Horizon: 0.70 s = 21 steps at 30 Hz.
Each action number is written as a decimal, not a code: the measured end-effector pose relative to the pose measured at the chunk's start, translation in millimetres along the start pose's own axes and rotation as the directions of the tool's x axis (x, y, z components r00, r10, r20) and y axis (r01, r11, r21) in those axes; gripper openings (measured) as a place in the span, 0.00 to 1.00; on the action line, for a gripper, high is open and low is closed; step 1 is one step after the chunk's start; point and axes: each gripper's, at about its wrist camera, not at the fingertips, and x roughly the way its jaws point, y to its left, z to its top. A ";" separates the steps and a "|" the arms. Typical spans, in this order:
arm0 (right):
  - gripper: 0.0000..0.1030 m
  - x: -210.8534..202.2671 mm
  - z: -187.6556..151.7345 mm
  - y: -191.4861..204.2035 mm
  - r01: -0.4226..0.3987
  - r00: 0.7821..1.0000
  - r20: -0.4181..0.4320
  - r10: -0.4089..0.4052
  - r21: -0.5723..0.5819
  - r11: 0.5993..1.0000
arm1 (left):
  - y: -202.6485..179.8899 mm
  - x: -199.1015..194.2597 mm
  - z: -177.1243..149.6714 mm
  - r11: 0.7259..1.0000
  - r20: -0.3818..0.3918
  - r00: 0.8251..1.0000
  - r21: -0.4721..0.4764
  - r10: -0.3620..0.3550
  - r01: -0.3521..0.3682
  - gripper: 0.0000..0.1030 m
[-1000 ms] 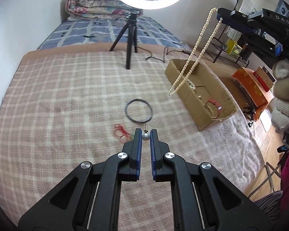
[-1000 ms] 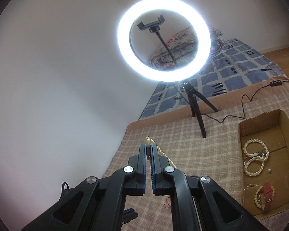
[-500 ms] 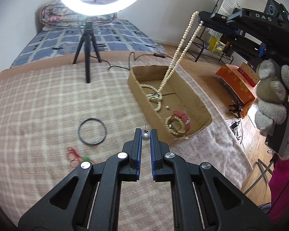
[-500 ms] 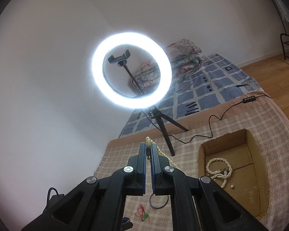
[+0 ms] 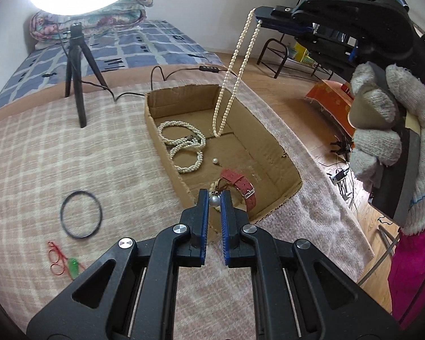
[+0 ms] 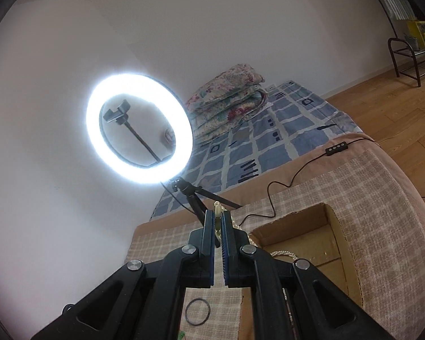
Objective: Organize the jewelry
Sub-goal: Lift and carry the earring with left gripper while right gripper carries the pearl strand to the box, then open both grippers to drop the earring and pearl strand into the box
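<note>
My left gripper (image 5: 214, 198) is shut on a silver bead earring (image 5: 214, 200) and holds it over the near end of the cardboard box (image 5: 272, 141). My right gripper (image 6: 217, 216) is shut on a long pearl necklace (image 5: 235, 65), which hangs with its lower loop inside the box; in the left wrist view this gripper (image 5: 259, 18) is high at the upper right. The box holds coiled pearl strands (image 5: 184, 147), a loose pearl (image 5: 214, 160) and a red watch strap (image 5: 239, 185). A black ring (image 5: 81, 210) and red loops (image 5: 56, 257) lie on the checked blanket.
A ring light (image 6: 138, 129) on a black tripod (image 5: 76, 65) stands at the back of the blanket, its cable (image 5: 167, 70) trailing behind the box. A folded quilt (image 6: 226, 99) lies on the blue bedding. An orange box (image 5: 328, 96) sits on the floor to the right.
My left gripper has moved right with the earring, from above the blanket to over the box's near end. My right gripper has carried the necklace over the box; its lower loop now hangs inside.
</note>
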 end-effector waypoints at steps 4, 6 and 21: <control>0.01 11.3 -1.3 -26.7 0.029 1.000 -0.010 -0.029 0.027 0.999 | -7.1 20.3 -1.1 1.000 -0.030 1.000 0.012 0.001 -0.001 0.06; 0.01 16.3 -2.8 -37.9 0.045 0.999 -0.018 -0.044 0.033 0.998 | -8.9 29.8 -1.7 1.000 -0.044 0.999 0.005 -0.004 0.004 0.06; 0.02 39.6 -16.6 -75.3 0.118 0.990 -0.088 -0.115 0.031 0.993 | -16.2 59.3 -2.3 1.000 -0.078 0.997 0.014 0.005 -0.004 0.06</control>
